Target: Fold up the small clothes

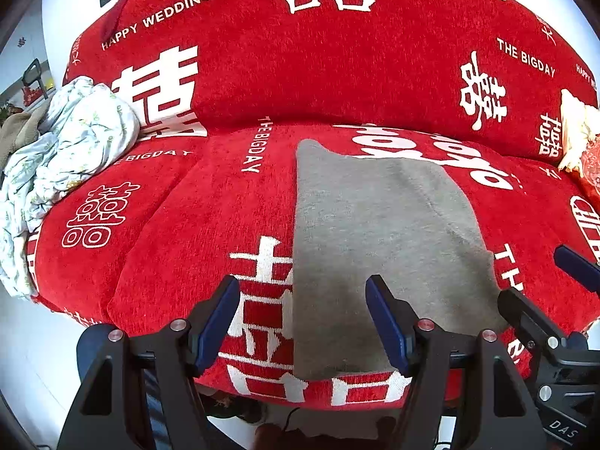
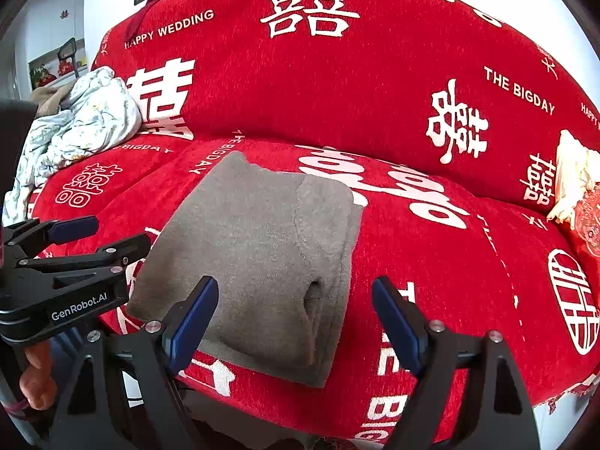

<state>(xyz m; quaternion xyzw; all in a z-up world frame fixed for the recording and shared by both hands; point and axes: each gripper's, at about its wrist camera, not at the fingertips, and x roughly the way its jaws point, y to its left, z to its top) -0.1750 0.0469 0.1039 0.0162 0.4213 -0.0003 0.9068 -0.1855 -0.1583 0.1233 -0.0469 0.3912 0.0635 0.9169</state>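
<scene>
Your left hand-held gripper (image 1: 302, 318) hovers low at the sofa's front edge, jaws spread wide and empty, over the near left edge of the folded grey garment (image 1: 378, 247). Your right hand-held gripper (image 2: 294, 318) also gapes wide, holding nothing, above the garment's near end. The garment lies flat in the frame's centre on the red sofa cover (image 1: 187, 225).

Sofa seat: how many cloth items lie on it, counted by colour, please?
Grey: 1, the folded garment
Pale floral print: 1, the crumpled bundle
Beige: 1, the cloth behind the bundle
Cream: 1, the fringed item
Total: 4
</scene>
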